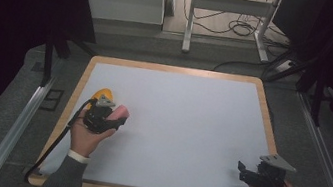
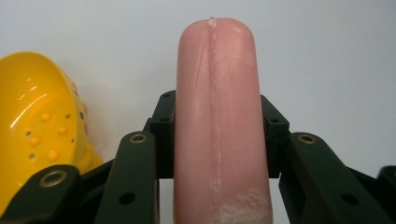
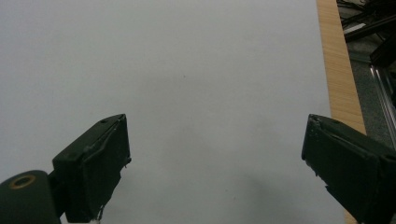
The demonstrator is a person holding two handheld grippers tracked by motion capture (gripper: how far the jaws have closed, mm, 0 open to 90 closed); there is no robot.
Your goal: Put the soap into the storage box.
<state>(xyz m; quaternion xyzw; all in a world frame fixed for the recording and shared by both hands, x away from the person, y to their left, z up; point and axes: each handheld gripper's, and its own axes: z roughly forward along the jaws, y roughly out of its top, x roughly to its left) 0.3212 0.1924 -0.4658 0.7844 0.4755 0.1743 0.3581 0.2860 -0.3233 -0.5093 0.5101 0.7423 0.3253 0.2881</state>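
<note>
Yellow perforated bowl at table's left edge, just beside and left of the grip. Left gripper clamped on pink sausage, long axis running straight out along the jaws, tip projecting past them. Right gripper wide apart, holding nothing, well apart at the right.

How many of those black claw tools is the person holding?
2. The left gripper is near the table's left edge, clamped on a pink sausage beside a yellow bowl. The right gripper rests open near the front right corner.
</note>
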